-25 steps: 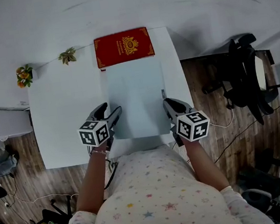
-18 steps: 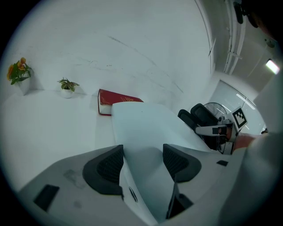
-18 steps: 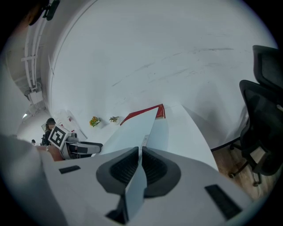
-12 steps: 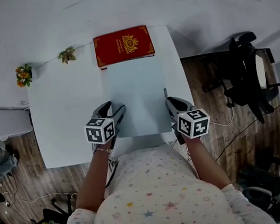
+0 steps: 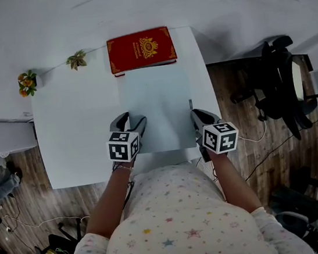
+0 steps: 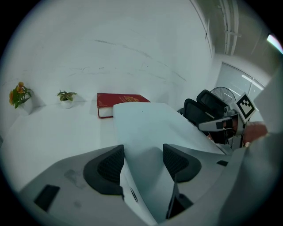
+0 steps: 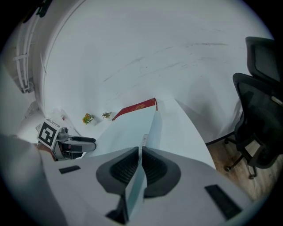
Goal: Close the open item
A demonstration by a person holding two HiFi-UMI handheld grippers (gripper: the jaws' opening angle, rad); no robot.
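the pale flap (image 5: 156,109) runs from the red book (image 5: 141,49) at 12 o'clock down mid-bench (image 5: 70,124) toward 6 o'clock: wide, smooth, slightly lifted. it is likely gripped at both near corners to swing shut evenly. right tool (image 5: 197,125), at 5 o'clock, is clamped on its edge; left tool (image 5: 129,123), at 7 o'clock, is apart around the corner.

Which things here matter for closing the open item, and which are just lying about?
In the job: red book; its pale open cover; right gripper, shut on the cover's edge; left gripper, fingers apart around its corner.
Lying about: orange-flowered plant; small green plant; office chair.
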